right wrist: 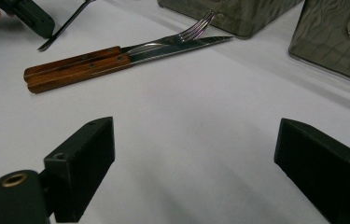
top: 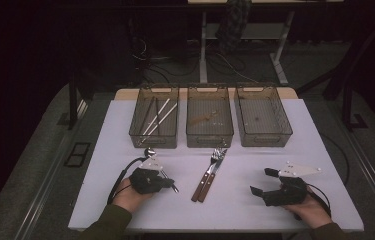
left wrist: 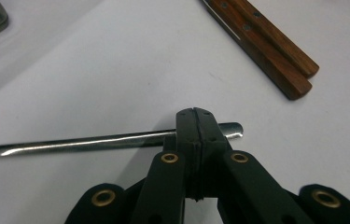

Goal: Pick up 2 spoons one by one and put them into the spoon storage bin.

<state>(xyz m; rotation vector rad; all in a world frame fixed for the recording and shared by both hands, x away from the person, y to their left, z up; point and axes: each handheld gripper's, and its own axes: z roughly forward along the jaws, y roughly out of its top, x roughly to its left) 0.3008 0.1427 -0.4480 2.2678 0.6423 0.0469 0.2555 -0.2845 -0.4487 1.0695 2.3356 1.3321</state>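
A metal spoon (top: 149, 151) lies on the white table (top: 255, 155), bowl toward the bins, its handle (left wrist: 84, 143) running under my left gripper (top: 171, 184). That left gripper (left wrist: 195, 114) is shut, its jaws pressed together and lying across the handle near its end, with nothing between the pads. A fork and a knife with wooden handles (top: 209, 175) lie side by side at the table's middle, also the wooden handles (left wrist: 268, 49) and the fork (right wrist: 189, 32). My right gripper (top: 261, 181) rests at the right, open and empty; the right gripper (right wrist: 196, 161) faces bare tabletop.
Three smoky clear bins stand in a row at the back: the left bin (top: 140, 131) holds several long thin sticks, the middle bin (top: 210, 137) has a few small bits, the right bin (top: 264, 136) looks bare. A person's hands hold both grippers.
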